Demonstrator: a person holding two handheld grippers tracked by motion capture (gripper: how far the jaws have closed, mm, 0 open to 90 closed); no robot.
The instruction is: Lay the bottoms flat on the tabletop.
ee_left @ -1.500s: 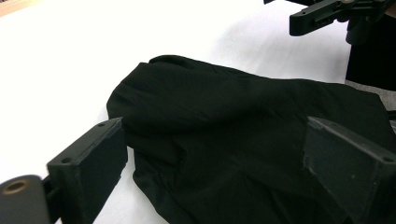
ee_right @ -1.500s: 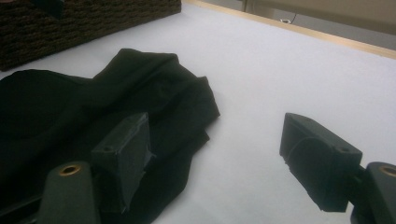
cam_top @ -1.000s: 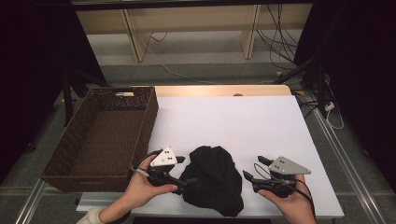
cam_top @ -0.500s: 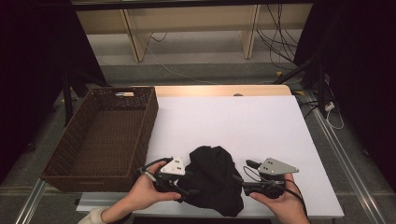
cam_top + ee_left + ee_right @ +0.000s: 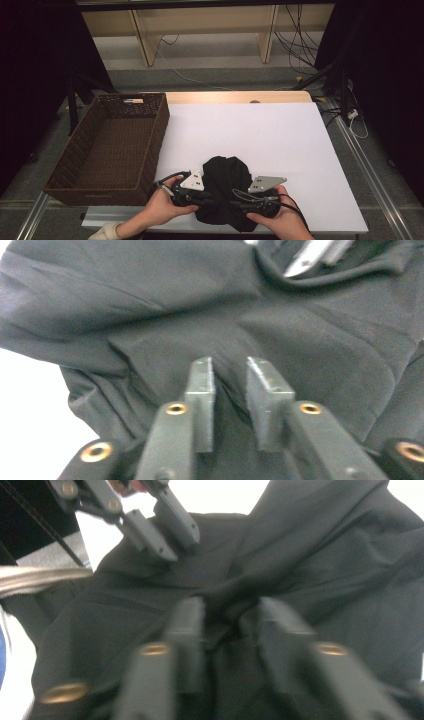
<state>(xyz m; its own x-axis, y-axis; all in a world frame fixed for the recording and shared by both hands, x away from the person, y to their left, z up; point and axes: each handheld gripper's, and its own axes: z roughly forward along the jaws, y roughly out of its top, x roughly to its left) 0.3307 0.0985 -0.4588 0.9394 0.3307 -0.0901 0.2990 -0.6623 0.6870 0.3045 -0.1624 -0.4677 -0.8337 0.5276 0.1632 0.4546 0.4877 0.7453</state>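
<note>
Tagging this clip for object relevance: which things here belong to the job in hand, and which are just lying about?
In the job:
- black garment, bunched at the table's near edge
- left gripper, jaws closing on a fold
- right gripper, jaws closing on a fold

Lying about:
- brown wicker basket
- cables on the floor behind

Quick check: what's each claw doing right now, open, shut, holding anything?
Left claw: just closing, pinching a fold of the black cloth.
Right claw: just closing, gathering black cloth.

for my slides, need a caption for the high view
Both grippers, left and right, close in on a black cloth beside a wicker basket.
</note>
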